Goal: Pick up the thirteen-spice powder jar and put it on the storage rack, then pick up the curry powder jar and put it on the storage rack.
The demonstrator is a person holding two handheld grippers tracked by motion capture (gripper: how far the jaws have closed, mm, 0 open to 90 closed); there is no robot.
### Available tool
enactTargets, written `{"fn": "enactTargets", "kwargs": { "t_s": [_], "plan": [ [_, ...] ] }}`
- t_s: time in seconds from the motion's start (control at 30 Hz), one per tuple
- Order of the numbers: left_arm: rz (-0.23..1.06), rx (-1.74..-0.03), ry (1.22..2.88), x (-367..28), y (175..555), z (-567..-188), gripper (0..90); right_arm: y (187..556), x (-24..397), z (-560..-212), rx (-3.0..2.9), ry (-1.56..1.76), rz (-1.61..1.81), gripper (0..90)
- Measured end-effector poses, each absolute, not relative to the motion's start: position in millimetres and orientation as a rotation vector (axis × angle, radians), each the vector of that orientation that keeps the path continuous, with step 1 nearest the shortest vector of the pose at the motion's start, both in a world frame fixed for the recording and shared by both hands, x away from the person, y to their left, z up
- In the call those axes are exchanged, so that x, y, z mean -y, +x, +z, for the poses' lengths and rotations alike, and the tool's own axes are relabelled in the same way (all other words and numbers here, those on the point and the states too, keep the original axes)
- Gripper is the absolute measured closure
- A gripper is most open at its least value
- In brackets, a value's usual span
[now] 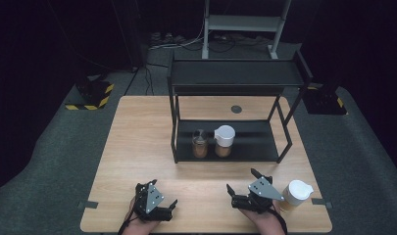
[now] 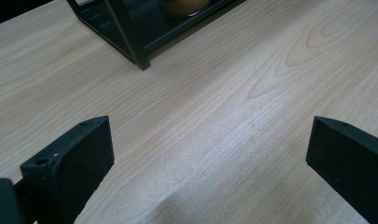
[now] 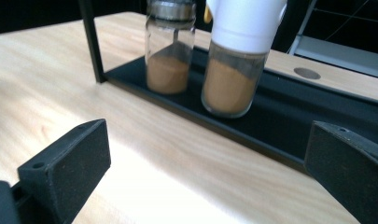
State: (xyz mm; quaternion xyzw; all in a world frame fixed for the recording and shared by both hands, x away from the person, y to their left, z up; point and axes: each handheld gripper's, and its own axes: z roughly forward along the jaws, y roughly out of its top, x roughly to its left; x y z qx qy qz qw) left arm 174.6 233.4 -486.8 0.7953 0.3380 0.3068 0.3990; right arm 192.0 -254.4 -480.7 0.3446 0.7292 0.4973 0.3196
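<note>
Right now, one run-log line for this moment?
left gripper open, idle | right gripper open, idle | two jars on rack shelf | third jar beside right gripper

counter (image 3: 186, 154): pale wood you see, smooth, satin | rack (image 3: 289, 116): matt black metal | jars (image 3: 170, 56): clear glossy glass | cap (image 3: 245, 21): white, probably plastic | your tongs' pads (image 3: 72, 161): matt black

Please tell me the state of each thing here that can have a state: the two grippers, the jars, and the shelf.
left gripper: open, nothing between its jaws.
right gripper: open, nothing between its jaws.
metal-lid jar: upright on the shelf's bottom tier, closed, partly filled with brown powder.
white-cap jar on the shelf: upright, capped, holding brown powder.
white-cap jar on the table: upright, capped, beside the right gripper.
shelf: standing, top tier bare.
</note>
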Motion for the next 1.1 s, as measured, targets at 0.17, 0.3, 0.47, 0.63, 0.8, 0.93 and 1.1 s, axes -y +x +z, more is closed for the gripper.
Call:
{"fn": "enactTargets", "kwargs": {
  "t_s": [0.17, 0.3, 0.47, 0.63, 0.8, 0.93, 1.1],
  "plan": [
    [0.78, -0.851, 2.013, -233.2, 174.2, -487.0, 1.0, 180.8, 259.5, -484.1, -1.927, 0.907, 1.281, 0.0],
    [0.781, -0.85, 2.013, -233.3, 173.9, -487.2, 1.0, 176.8, 261.0, -486.1, -1.936, 0.915, 1.266, 0.0],
    [0.775, -0.855, 2.005, -234.4, 174.1, -487.5, 1.0, 173.3, 258.9, -491.2, -1.971, 0.907, 1.222, 0.0],
    [0.772, -0.853, 2.011, -234.4, 174.8, -486.9, 1.0, 172.9, 255.4, -496.8, -1.991, 0.909, 1.189, 0.0],
    [0.78, -0.847, 2.006, -234.2, 173.3, -488.0, 1.0, 171.0, 253.5, -499.1, -1.98, 0.903, 1.183, 0.0],
    [0.782, -0.847, 2.005, -234.0, 173.2, -488.1, 1.0, 170.5, 254.2, -499.7, -1.975, 0.902, 1.185, 0.0],
    [0.779, -0.849, 2.009, -233.8, 173.7, -487.6, 1.0, 170.3, 255.0, -500.1, -1.972, 0.902, 1.187, 0.0]
  ]
}}
